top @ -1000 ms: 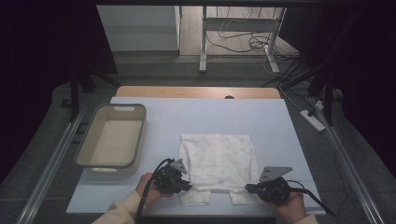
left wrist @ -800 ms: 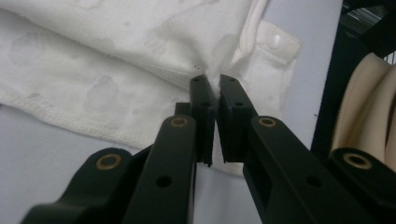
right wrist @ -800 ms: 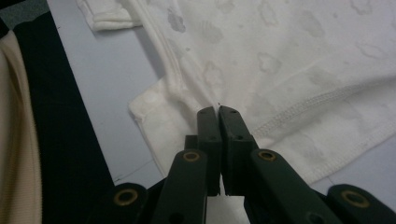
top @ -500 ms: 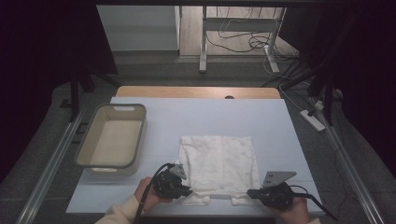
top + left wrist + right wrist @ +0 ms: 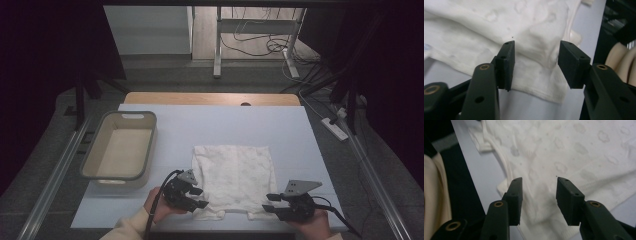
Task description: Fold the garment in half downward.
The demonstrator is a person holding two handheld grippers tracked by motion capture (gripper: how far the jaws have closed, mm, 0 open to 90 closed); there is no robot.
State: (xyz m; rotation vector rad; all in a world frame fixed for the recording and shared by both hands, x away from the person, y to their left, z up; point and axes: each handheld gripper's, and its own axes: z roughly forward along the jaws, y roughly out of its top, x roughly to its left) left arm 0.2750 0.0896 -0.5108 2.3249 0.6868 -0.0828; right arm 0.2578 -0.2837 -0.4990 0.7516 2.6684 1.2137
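Observation:
A white patterned garment (image 5: pixel 235 172) lies folded flat on the pale table (image 5: pixel 210 125), its near edge by the front of the table. My left gripper (image 5: pixel 201 197) sits at the garment's near left corner and my right gripper (image 5: pixel 267 202) at its near right corner. Both pairs of jaws have just been opening. In the left gripper view the left gripper (image 5: pixel 536 50) stands open over the cloth (image 5: pixel 474 25), pads apart from it. In the right gripper view the right gripper (image 5: pixel 539 185) is likewise open above the hem (image 5: pixel 574 150).
An empty grey-rimmed plastic bin (image 5: pixel 120 145) stands on the table's left side. A wooden strip (image 5: pixel 210 98) runs along the far edge. The table's front edge is just below both hands; cream sleeves come in from there.
Both grippers, shut on the garment's near corners before, now stand open with the cloth lying loose under them. The hands have stayed where they were.

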